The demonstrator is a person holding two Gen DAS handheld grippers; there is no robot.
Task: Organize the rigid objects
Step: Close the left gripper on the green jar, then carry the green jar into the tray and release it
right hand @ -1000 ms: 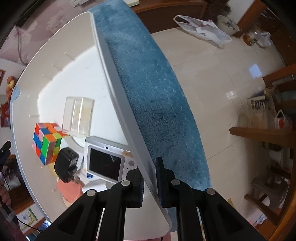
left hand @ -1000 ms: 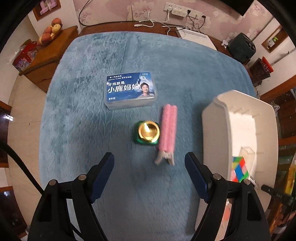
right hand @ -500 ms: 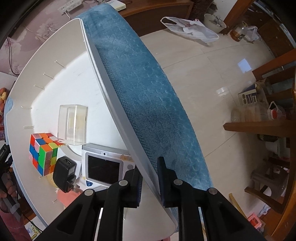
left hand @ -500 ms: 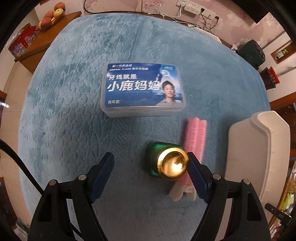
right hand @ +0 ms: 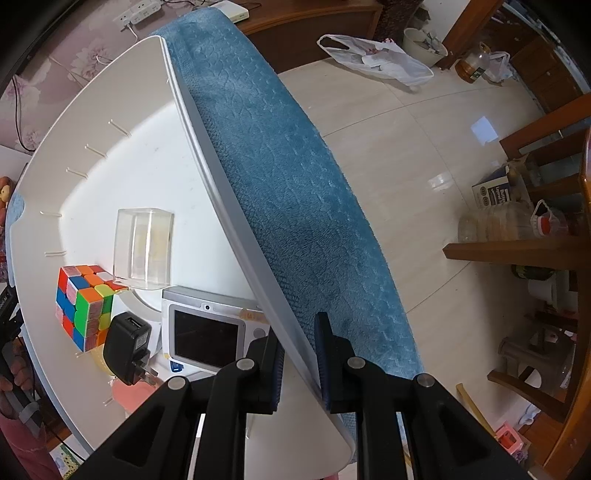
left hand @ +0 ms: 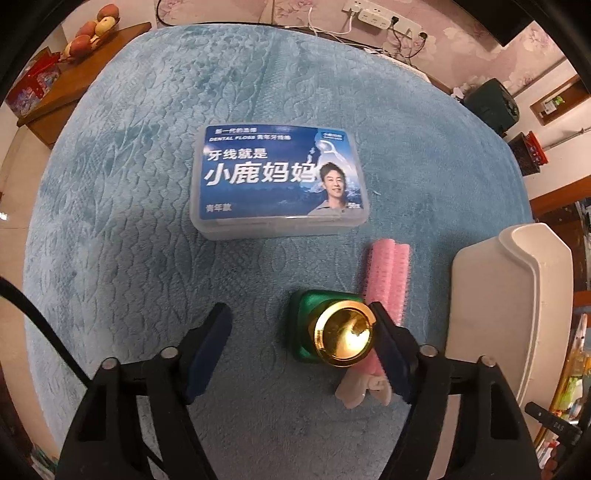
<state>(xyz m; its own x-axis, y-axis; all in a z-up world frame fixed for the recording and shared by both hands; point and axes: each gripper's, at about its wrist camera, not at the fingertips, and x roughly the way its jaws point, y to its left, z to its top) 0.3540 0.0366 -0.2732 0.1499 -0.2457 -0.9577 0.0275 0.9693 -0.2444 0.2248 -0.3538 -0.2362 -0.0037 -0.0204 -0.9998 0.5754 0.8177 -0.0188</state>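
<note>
In the left wrist view my left gripper (left hand: 300, 325) is open and low over the blue blanket (left hand: 129, 192). A green bottle with a gold cap (left hand: 334, 334) stands between the fingers, close against the right finger. A pink hair roller clip (left hand: 386, 280) lies just right of the bottle. A blue dental floss box (left hand: 279, 177) lies further ahead. In the right wrist view my right gripper (right hand: 300, 341) is shut on the rim of the white basket (right hand: 207, 173). The basket holds a Rubik's cube (right hand: 83, 306), a clear box (right hand: 144, 247), a black charger (right hand: 127, 347) and a small white screen device (right hand: 208, 332).
The white basket also shows at the right edge of the left wrist view (left hand: 513, 302). A wooden side table with fruit (left hand: 88, 37) stands beyond the blanket at the far left. Power strips and cables (left hand: 373, 18) run along the back wall. Tiled floor (right hand: 424, 147) and wooden furniture lie right of the blanket.
My left gripper has moved forward and down, so the green bottle now stands between its open fingers. My right gripper stays shut on the basket rim, shifted slightly.
</note>
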